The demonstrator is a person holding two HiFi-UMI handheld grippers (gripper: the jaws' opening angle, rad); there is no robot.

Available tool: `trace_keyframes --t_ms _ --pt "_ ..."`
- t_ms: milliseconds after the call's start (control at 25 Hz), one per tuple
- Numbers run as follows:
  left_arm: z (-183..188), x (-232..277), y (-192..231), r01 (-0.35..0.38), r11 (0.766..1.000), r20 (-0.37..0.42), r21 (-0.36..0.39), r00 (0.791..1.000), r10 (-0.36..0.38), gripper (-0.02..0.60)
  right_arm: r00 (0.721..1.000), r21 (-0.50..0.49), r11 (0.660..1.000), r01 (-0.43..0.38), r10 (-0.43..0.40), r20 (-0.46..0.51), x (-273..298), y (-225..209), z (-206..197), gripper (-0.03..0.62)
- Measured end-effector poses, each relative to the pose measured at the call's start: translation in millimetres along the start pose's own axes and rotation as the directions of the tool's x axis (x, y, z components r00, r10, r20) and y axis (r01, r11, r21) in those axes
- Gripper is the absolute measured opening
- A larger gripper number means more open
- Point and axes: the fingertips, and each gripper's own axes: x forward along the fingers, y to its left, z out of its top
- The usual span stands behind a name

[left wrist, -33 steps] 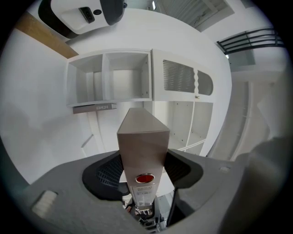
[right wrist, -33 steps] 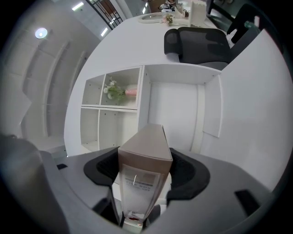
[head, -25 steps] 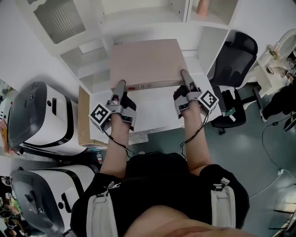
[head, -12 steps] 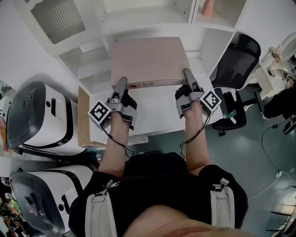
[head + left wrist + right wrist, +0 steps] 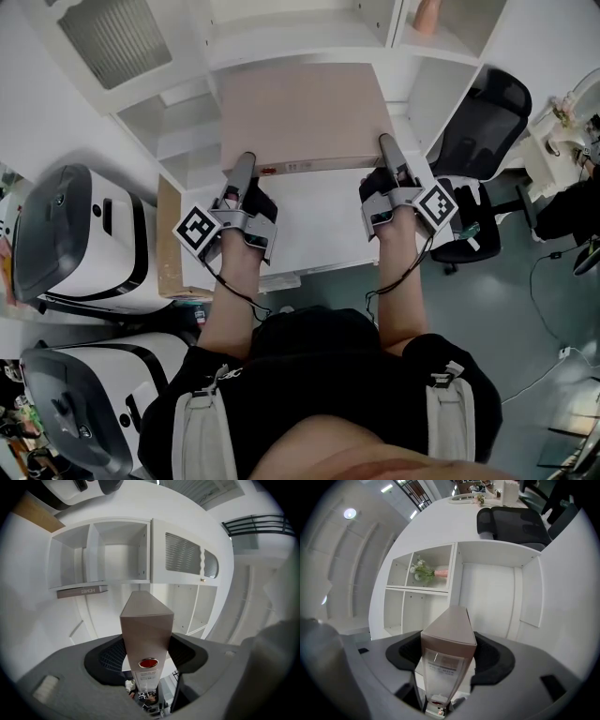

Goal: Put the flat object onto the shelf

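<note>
Box (image 5: pixel 300 117), flat and pinkish-beige, is being held by its near edge in the upper centre of the head view, broad face up.

Left gripper (image 5: pixel 246 164) is clamping the near left corner. In its own view both dark pads are pressing on the two broad faces, with the jaws standing about as far apart as the box is thick. A red oval sticker and a small label are showing on the edge that faces the camera.

Right gripper (image 5: pixel 386 145) is doing the same at the near right corner. In its view the pads are squeezing the box from both sides, and a printed label is facing the lens.

Desk (image 5: pixel 309 230), white, is lying under the grippers, centre frame. Whether the far edge of the box is touching anything cannot be told.

Shelf (image 5: pixel 281 37), a white unit with open cubbies, is filling the top of the head view just beyond the box. In the right gripper view a vase (image 5: pixel 433 573) of flowers is lying in an upper cubby, upper left of centre. In the left gripper view a book (image 5: pixel 82 591) is lying flat in a cubby at left, and a slatted door (image 5: pixel 183 555) is showing at upper right.

Chair (image 5: pixel 478 108), black, is standing at the right edge, beside the shelf. Two white machines (image 5: pixel 75 234) are sitting at the left edge.
</note>
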Motion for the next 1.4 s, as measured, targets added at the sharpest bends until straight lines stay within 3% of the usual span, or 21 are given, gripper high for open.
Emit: trace_keyframes --t_ms 920,1400 --pt "5.5 7.6 -44.4 0.092 0.996 -0.007 0.014 0.996 -0.092 0.284 0.995 -0.046 0.994 -0.099 0.100 0.023 12.4 52.6 9.8 0.304" --pt "16.9 8.4 -71.1 0.138 0.989 0.016 0.062 0.990 -0.139 0.284 0.985 -0.049 0.984 -0.170 0.171 0.015 26.7 77.6 9.1 0.304"
